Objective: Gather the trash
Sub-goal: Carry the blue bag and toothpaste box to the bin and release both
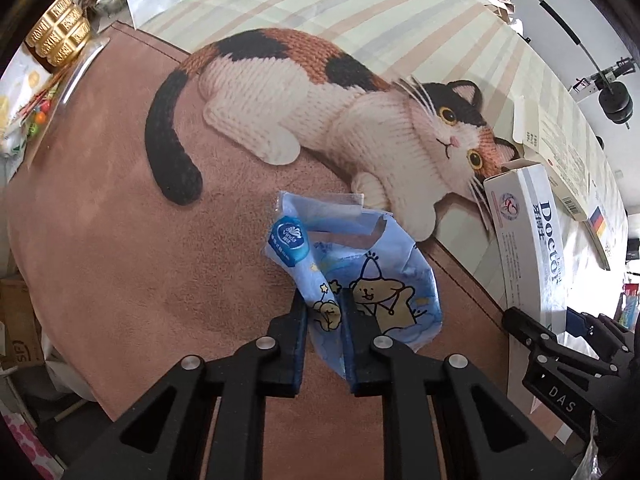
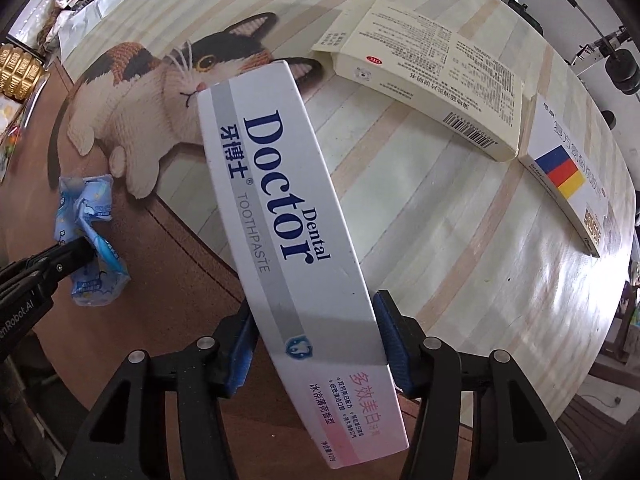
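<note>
A crumpled blue tissue wrapper [image 1: 352, 264] with cartoon prints lies on the brown part of the cat-print table mat [image 1: 120, 220]. My left gripper [image 1: 323, 304] points down and is shut on the wrapper's near edge; the right wrist view shows the same wrapper [image 2: 90, 216] at the far left. A long white "Dental Doctor" toothpaste box [image 2: 280, 200] lies slantwise across the mat and the striped tabletop. My right gripper [image 2: 316, 312] straddles its near half, and both blue pads [image 2: 394, 340] press on the box's long sides. The left wrist view catches that box [image 1: 532, 240] at its right edge.
A cream medicine box [image 2: 432, 92] with a barcode lies beyond the toothpaste box. Right of it is a white box [image 2: 564, 176] with blue, red and yellow stripes. Gold embossed tins [image 1: 60, 40] and snack packets crowd the far left of the table. A black stand [image 2: 620, 68] rises at the back right.
</note>
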Motion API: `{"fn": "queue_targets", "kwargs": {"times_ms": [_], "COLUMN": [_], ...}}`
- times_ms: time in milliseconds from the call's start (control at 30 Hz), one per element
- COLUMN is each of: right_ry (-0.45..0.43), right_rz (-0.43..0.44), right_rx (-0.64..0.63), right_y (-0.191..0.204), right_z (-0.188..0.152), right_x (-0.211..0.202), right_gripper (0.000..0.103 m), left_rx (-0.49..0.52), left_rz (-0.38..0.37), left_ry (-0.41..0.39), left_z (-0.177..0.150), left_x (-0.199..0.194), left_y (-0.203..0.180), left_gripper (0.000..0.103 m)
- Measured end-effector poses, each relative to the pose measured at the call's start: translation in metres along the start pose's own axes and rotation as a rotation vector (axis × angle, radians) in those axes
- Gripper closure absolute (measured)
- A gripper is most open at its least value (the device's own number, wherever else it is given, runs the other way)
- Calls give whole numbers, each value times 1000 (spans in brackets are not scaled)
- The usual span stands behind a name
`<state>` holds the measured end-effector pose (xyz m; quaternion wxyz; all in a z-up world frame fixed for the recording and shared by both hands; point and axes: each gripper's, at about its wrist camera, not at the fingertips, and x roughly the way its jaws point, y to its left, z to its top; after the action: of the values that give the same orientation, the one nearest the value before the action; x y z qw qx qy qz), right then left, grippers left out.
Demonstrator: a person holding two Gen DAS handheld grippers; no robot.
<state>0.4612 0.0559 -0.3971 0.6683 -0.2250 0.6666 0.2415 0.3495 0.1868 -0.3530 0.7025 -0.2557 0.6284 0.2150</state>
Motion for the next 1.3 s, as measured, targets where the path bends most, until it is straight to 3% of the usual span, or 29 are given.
{"fn": "queue_targets", "kwargs": {"times_ms": [333, 700, 967, 1167, 1300], "right_ry": [-40, -103, -174, -200, -177], "right_rz": [61, 115, 159, 200, 227], "right_rx": [36, 10, -36, -98, -146], "right_y": [-22, -1, 37, 93, 139], "right_z": [-18, -65, -119, -192, -254], "right_x": [-29, -80, -122, -141, -137], "right_gripper": [48, 50, 50, 50, 50], "left_rx": [26, 1, -33, -89, -138], "left_rz": [15, 14, 16, 5, -7], "left_ry": [-77, -160, -224, -244, -215], "left_z": [-16, -61, -134, -218, -275], "left_x": [-40, -91, -131, -147, -140], "left_y": [-5, 28, 72, 119, 152], "left_gripper": [91, 92, 92, 92, 92]}}
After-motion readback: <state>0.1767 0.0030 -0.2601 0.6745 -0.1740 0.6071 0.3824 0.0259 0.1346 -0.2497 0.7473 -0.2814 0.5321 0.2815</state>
